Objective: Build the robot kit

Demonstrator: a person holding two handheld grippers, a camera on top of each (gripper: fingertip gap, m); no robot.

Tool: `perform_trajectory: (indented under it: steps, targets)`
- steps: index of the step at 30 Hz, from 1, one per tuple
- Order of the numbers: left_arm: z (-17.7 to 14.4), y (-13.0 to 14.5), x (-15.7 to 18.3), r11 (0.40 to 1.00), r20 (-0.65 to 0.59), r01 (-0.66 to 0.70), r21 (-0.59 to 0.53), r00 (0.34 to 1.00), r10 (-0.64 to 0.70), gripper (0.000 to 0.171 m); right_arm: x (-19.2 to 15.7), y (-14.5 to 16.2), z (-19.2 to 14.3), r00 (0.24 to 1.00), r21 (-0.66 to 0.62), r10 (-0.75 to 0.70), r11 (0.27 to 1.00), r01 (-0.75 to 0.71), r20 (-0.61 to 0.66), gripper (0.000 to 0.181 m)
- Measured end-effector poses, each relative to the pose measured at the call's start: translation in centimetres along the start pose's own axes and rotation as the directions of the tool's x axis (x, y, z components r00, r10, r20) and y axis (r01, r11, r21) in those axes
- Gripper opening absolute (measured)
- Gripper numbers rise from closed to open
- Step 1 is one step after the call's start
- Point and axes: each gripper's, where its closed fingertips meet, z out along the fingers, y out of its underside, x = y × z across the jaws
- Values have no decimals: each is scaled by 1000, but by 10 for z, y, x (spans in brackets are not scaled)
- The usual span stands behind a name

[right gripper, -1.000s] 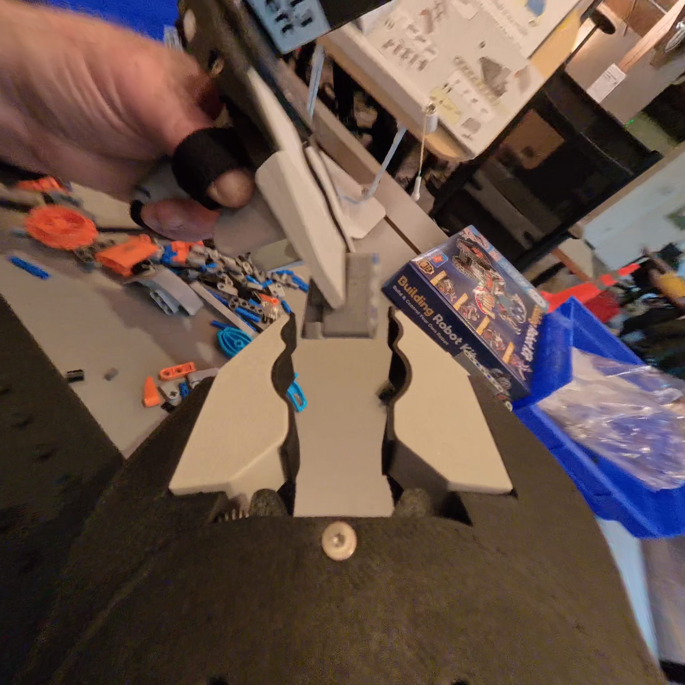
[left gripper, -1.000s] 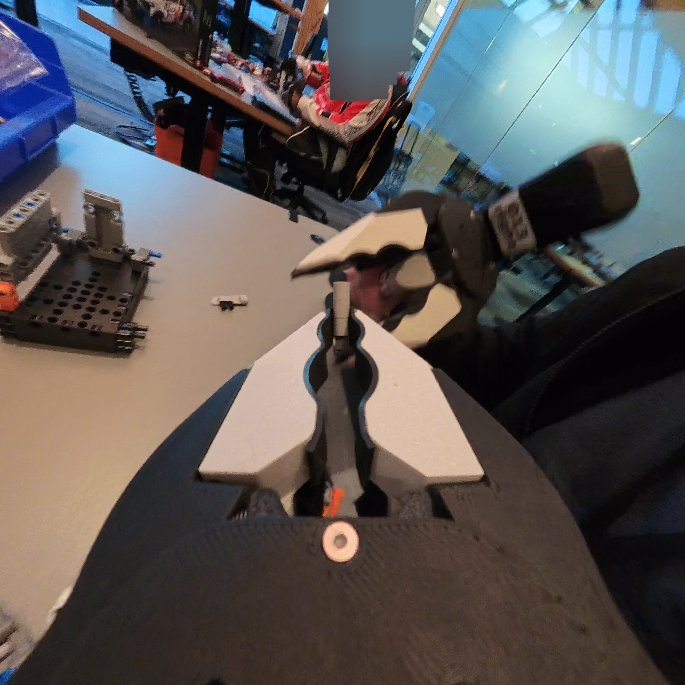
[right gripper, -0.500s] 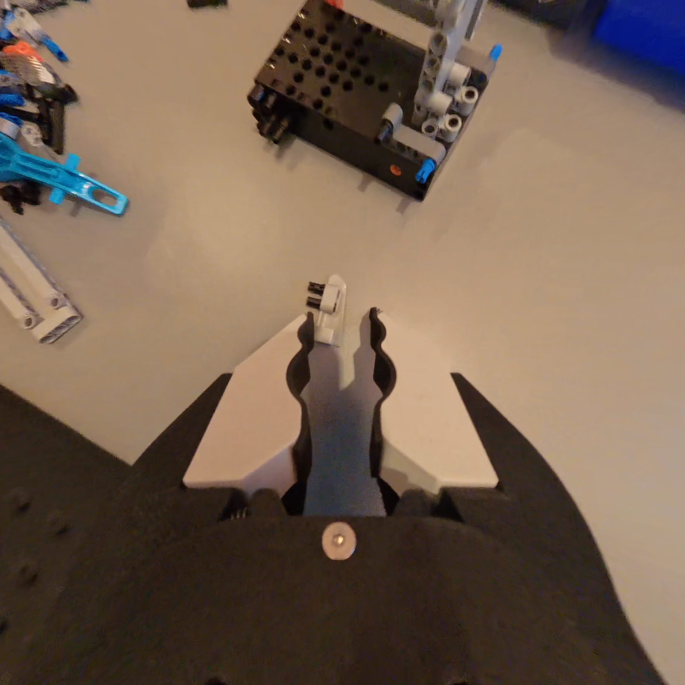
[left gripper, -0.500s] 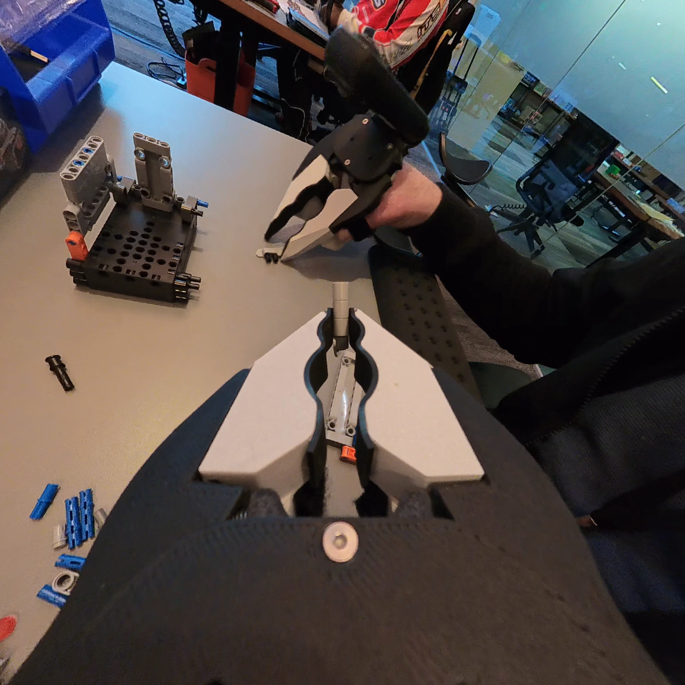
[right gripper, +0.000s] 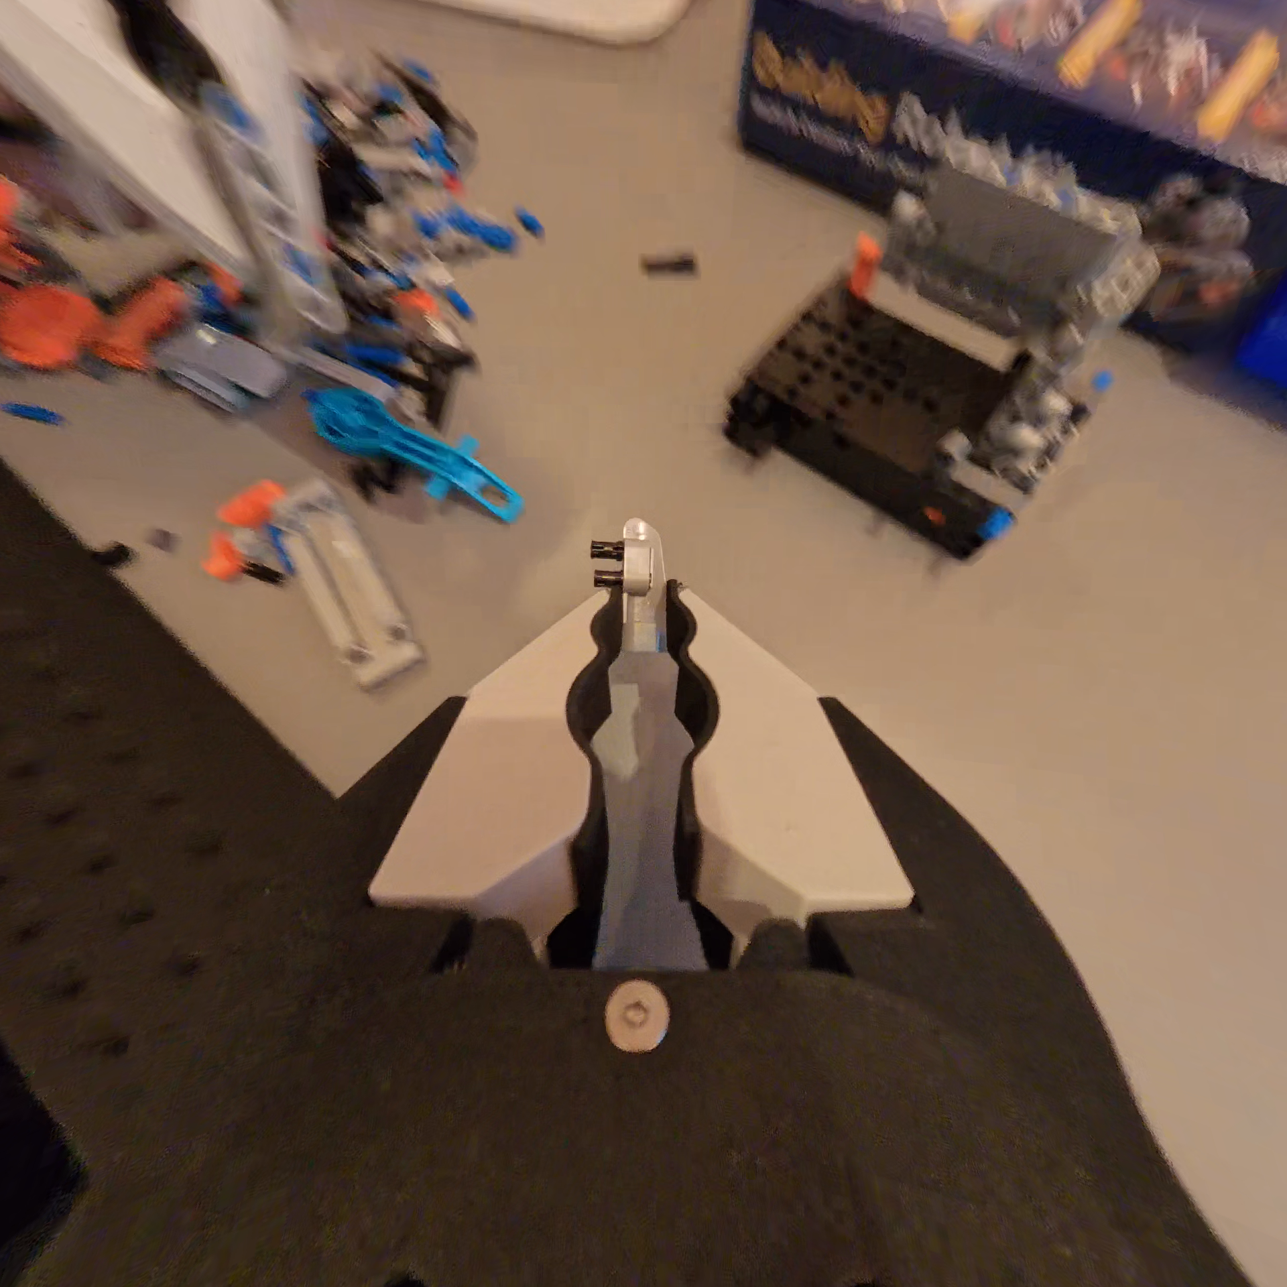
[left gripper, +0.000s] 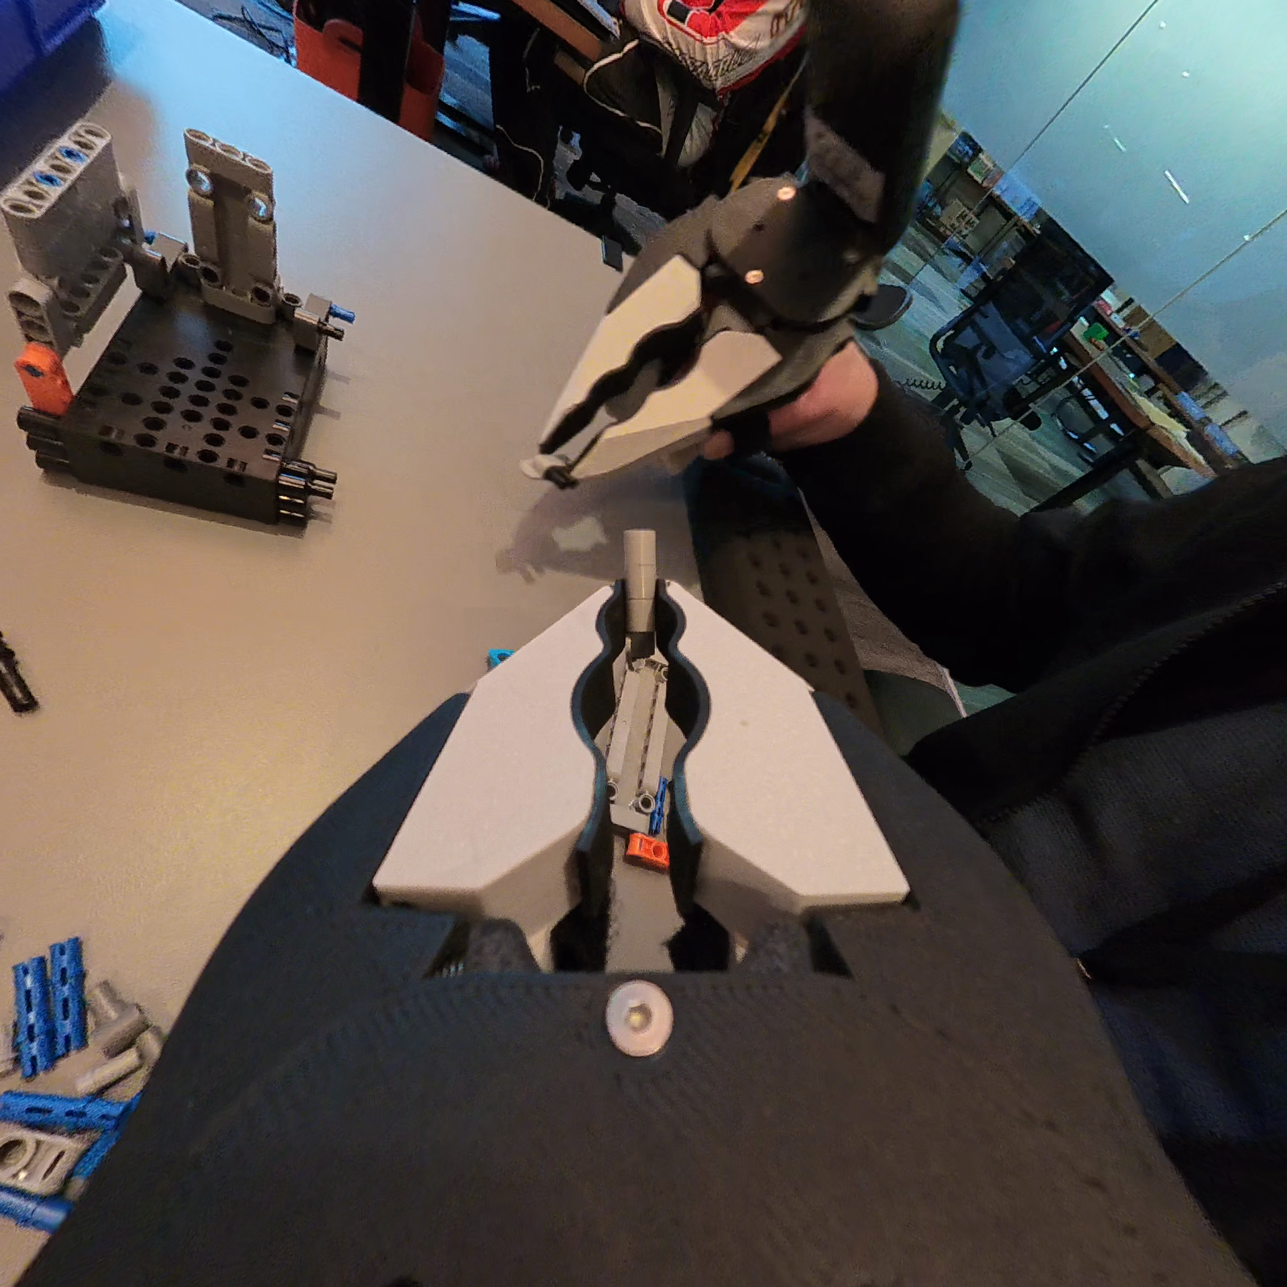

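Observation:
My left gripper [left gripper: 639,592] is shut on a grey peg-like piece [left gripper: 639,560] that sticks out past its tips. A grey beam with an orange bit [left gripper: 644,846] shows through the gap under the fingers. My right gripper [right gripper: 644,595] is shut on a small light-grey connector with two black pins [right gripper: 635,557] and holds it above the table. In the left wrist view the right gripper [left gripper: 560,473] hangs just ahead of my left tips, in a person's hand. A black perforated base with grey upright pieces [left gripper: 181,411] stands at the left and also shows in the right wrist view [right gripper: 877,397].
A heap of blue, orange and grey loose parts [right gripper: 390,209], a cyan tool [right gripper: 411,446] and a long grey beam [right gripper: 348,592] lie at the left. A printed box [right gripper: 1010,90] stands behind the base. Blue pins [left gripper: 49,1003] and a black pin [left gripper: 14,679] lie near my left gripper. Some 11 cm of space lies between my two pairs of fingers.
My right gripper came down over the small grey connector, shut on it and lifted it off the table. My left gripper kept its hold and now points lower, at the table.

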Motion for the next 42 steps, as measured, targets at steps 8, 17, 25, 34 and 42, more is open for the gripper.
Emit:
perform_trajectory:
  steps: [8, 17, 25, 34, 42]
  targets:
    - [34, 28, 1, 984, -8, 57, -170, 998, -59, 4, -33, -13, -7, 990, 79, -131, 988, 135, -56, 10]
    - [42, 14, 18, 995, -125, 67, -79, 989, -76, 4, -48, -38, -20, 881, 127, -343, 907, 401, -326, 10]
    - [41, 21, 2, 988, -57, 104, -118, 992, -111, 4, -28, -5, -9, 899, -3, -320, 943, 334, -299, 9]
    - [45, 34, -4, 977, -25, 111, -180, 993, -118, 4, -31, 46, 11, 962, -238, -255, 944, 227, -95, 11]
    - [45, 35, -2, 977, -32, 105, -188, 993, -113, 4, -26, 46, 2, 992, -289, -19, 956, 54, 124, 17]
